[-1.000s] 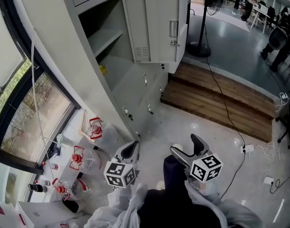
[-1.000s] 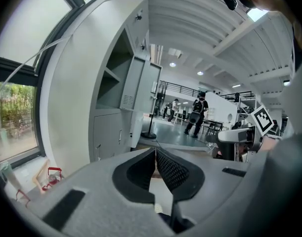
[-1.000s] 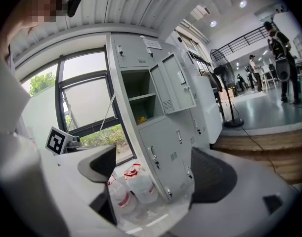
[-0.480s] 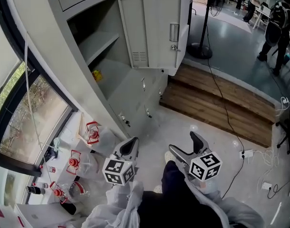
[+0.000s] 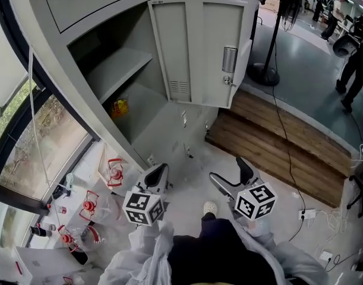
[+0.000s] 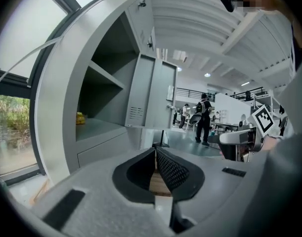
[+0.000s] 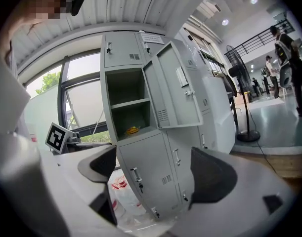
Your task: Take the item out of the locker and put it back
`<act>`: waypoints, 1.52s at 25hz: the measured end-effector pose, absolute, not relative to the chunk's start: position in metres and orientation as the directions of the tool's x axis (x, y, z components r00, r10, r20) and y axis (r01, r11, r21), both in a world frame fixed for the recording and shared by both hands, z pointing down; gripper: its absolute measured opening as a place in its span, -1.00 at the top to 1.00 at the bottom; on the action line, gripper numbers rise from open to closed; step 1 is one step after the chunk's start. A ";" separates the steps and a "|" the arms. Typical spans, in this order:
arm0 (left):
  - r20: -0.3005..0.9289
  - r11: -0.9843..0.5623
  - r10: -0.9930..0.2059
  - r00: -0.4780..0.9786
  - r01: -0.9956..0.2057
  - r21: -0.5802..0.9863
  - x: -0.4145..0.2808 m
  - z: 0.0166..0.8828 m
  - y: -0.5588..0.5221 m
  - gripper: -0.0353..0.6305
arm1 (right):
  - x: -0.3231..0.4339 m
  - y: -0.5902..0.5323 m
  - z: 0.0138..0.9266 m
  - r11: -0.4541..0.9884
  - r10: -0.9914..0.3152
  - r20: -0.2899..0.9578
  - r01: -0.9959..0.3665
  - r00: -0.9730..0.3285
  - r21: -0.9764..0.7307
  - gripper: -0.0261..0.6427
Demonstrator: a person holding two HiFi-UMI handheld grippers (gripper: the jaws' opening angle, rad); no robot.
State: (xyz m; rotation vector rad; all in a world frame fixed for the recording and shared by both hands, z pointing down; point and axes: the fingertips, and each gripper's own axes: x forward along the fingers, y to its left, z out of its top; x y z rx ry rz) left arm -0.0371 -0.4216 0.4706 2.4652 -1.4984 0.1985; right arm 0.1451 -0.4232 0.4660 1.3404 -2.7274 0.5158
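Note:
A small yellow item (image 5: 117, 107) lies on the floor of the open grey locker compartment (image 5: 129, 103), under its shelf. The same yellow item (image 7: 132, 130) shows in the right gripper view, and the yellow item (image 6: 80, 117) also sits at the left in the left gripper view. The locker door (image 5: 199, 49) stands swung open to the right. Both grippers hang low in front of the locker, well short of it. My left gripper (image 5: 159, 172) has its pads pressed together, holding nothing. My right gripper (image 5: 230, 176) is open and empty, jaws wide apart.
Plastic bags with red print (image 5: 113, 171) lie on the floor at the locker's left foot, by a window (image 5: 32, 141). A wooden step (image 5: 282, 138) runs to the right, with a fan stand (image 5: 267, 73) and cables (image 5: 288, 159) beyond. People (image 5: 356, 64) stand at far right.
The head view has moved closer, so the open locker sits larger and lower in frame. Both grippers have stayed low in front of me, with nothing picked up.

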 end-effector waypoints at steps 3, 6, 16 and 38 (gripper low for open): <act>0.243 -0.416 -0.866 0.436 -0.900 0.132 -0.036 0.468 -0.448 0.85 | 0.145 -0.456 0.463 0.593 -0.740 0.190 -0.760 -0.645 -0.267 -0.49; 0.242 -0.384 -0.883 0.403 -0.915 0.123 -0.037 0.467 -0.470 0.85 | 0.145 -0.484 0.465 0.618 -0.717 0.190 -0.738 -0.670 -0.271 -0.49; 0.217 -0.270 -0.934 0.282 -0.959 0.086 -0.045 0.462 -0.526 0.85 | 0.107 -0.569 0.466 0.762 -0.561 0.180 -0.589 -0.808 -0.268 -0.49; 0.264 -0.044 -0.962 0.066 -0.995 0.089 -0.120 0.476 -0.467 0.85 | -0.008 -0.570 0.435 0.924 -0.320 0.089 -0.331 -0.943 -0.190 -0.48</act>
